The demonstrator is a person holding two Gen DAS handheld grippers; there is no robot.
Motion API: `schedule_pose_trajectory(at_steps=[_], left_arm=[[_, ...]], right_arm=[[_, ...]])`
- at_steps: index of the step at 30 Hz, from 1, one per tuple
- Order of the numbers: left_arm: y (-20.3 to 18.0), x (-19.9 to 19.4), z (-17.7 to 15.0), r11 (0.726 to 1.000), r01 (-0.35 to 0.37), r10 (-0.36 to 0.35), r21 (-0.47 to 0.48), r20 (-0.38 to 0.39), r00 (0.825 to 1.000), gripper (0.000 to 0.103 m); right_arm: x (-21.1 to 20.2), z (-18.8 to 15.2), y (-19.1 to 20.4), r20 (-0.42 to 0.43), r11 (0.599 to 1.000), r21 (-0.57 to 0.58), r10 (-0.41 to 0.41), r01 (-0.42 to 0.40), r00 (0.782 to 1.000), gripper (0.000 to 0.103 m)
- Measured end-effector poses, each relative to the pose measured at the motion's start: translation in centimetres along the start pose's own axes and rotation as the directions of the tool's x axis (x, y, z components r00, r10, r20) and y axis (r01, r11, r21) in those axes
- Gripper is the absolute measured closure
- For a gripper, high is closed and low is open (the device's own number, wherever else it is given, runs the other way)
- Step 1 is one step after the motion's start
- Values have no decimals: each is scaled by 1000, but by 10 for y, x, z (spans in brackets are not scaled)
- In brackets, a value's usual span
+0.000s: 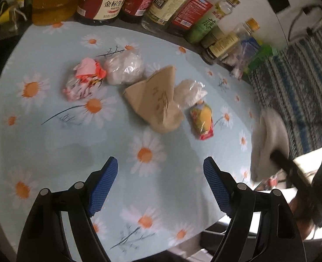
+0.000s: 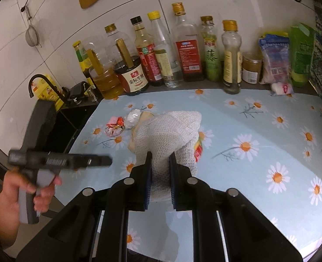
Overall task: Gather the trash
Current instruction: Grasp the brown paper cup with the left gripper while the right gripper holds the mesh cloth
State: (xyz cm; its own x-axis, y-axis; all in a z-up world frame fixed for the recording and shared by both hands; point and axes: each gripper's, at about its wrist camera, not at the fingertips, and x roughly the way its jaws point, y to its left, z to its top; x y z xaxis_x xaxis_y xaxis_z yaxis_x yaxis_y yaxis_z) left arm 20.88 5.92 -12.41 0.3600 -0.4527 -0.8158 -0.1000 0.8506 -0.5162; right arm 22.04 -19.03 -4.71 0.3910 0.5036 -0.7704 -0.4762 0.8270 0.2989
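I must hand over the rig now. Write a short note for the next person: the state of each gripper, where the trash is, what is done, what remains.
Left gripper: open, empty, above the flowered tablecloth.
Right gripper: shut on a white knitted cloth, held over the table.
Trash on the table: pink wrapper, two clear plastic wads, brown paper bag, yellow-red packet.
Done: no trash is seen collected. No bin in view.
Left: pick up all five pieces.

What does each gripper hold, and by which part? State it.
The right gripper pinches the white knitted cloth by its bunched lower part. The left gripper is open and holds nothing.
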Motion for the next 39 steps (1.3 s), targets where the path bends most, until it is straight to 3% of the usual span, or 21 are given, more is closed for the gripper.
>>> schedule_pose_trajectory(at_steps=[10, 13, 23, 28, 39], left_arm=[[3, 34, 34, 990, 66, -71, -123, -36, 997, 25], [3, 41, 42, 990, 44, -48, -133, -28, 998, 25], [12, 56, 53, 979, 58, -65, -193, -31, 997, 26], [11, 63, 55, 982, 52, -62, -184, -47, 997, 46], [11, 56, 50, 985, 64, -67, -158, -15, 998, 57]], right_arm=[[-2, -25, -1, -35, 1000, 12, 5, -5, 999, 87], [-4, -28, 0, -38, 1000, 19, 8, -8, 999, 87], [-7, -36, 1, -48, 1000, 26, 17, -16, 999, 87], [-9, -38, 2, -48, 999, 28, 20, -18, 999, 87], [-8, -40, 4, -50, 999, 21, 25, -24, 998, 87]])
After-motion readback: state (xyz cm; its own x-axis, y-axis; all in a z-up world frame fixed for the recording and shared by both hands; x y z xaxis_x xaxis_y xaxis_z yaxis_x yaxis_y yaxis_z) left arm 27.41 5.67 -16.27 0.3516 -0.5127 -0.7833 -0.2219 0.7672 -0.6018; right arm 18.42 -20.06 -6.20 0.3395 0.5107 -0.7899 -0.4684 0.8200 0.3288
